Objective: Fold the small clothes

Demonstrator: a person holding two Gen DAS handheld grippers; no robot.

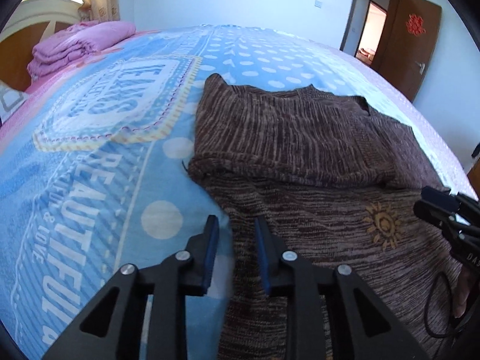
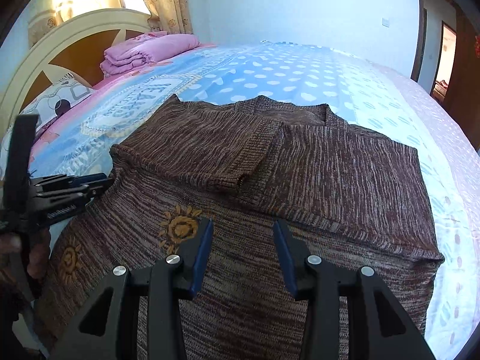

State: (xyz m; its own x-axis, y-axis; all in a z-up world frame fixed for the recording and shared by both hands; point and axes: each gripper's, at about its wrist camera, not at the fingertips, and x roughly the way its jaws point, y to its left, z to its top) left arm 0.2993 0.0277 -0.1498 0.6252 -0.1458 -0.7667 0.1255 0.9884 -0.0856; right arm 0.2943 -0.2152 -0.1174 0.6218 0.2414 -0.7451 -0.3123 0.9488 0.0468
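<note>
A brown knit sweater (image 1: 315, 150) (image 2: 300, 180) with yellow sun motifs lies flat on the bed, both sleeves folded in across its chest. My left gripper (image 1: 236, 225) hovers over the sweater's left edge, jaws a narrow gap apart with nothing pinched between them. In the right wrist view the left gripper (image 2: 99, 181) shows from the side at that same edge, held by a hand. My right gripper (image 2: 243, 228) stands open above the sweater's lower middle, empty. The right gripper (image 1: 435, 201) also shows at the right border of the left wrist view.
The bed carries a blue dotted cover (image 1: 90, 180) (image 2: 285, 72) with printed lettering. A folded pink blanket (image 1: 81, 42) (image 2: 147, 51) and a patterned pillow (image 2: 57, 102) lie by the headboard (image 2: 60, 48). A brown door (image 1: 411, 45) stands open at the far right.
</note>
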